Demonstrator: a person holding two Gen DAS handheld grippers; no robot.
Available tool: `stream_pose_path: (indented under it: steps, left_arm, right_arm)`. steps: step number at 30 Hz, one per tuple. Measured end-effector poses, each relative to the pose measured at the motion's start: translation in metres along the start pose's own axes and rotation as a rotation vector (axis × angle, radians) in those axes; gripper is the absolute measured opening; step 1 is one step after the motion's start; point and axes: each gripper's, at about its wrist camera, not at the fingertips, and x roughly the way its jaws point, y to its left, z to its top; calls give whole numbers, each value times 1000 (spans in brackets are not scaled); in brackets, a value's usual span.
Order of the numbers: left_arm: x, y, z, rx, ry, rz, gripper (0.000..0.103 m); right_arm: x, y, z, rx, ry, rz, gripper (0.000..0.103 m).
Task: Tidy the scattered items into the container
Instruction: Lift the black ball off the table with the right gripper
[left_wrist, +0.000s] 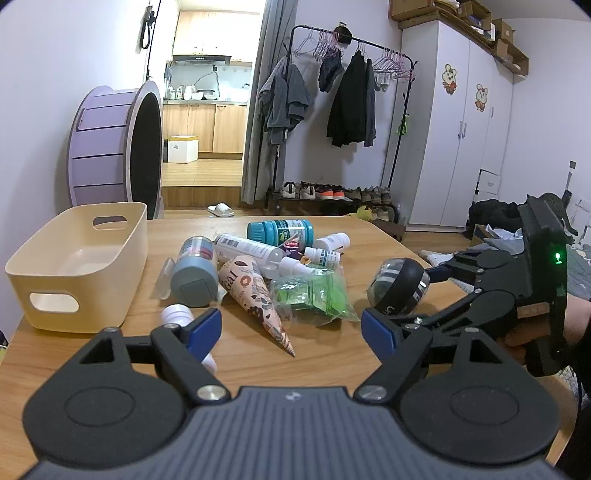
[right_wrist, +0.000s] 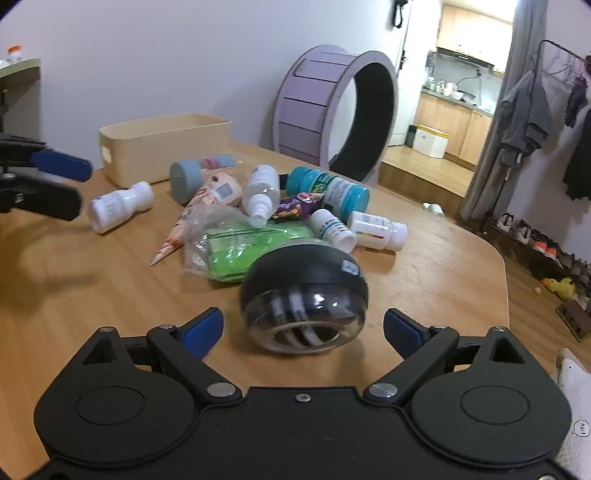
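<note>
Right wrist | gyro ball (right_wrist: 304, 295) window faces camera | right tongs (right_wrist: 303, 328) agape, empty

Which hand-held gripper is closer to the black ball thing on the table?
Right. The right hand-held gripper sits just in front of the black ball, pads open on either side of it. The left hand-held gripper is off to the ball's side, facing the paper cone.
</note>
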Motion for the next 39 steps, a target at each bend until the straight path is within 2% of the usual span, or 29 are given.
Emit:
stream_pose_path:
  steps: [2,3,5,11,16,20,23,26,27,28,30,35,39]
  left_arm:
    - [-1,1,0,-1,-1,2,82]
    - [-1,1,0,-2,-1,4,82]
    - [-2,2,0,-3,-2,5,82]
    - [-1,1,0,4,2,0,82]
    - [2,-2,-2,13,10,0,82]
    - [2,-2,-2,11,11,3,82]
    - [2,-3,-3,15,15,4,82]
    - [2,-2,-4,13,19,16,82]
    - [2,0,-4,7,19,18,82]
    - [2,1,-4,0,22,19,82]
    - [3,2,-4,-7,25,22,82]
    - [3,0,-3,-1,25,20,82]
    - [3,0,-3,0,23,19,82]
  right_arm:
    - [2,-1,1,21,-3,17,80]
    - [3,-2,1,31,-1,23,71]
    - [3,-3,2,38,11,28,70]
    - [-5,-1,7,16,56,23,69]
    - [-15,-1,13,24,16,45,70]
    - [-6,5,10,-3,57,33,70]
    - [-7,4,10,5,39,34,70]
    - [-14,1,13,17,13,36,77]
    - [-18,-1,15,26,2,37,87]
    - [-21,-2,16,32,-10,45,92]
    - [-26,-5,18,48,-28,59,92]
    - [-20,-4,13,36,12,69,91]
    - [-13,-2,9,36,28,69,85]
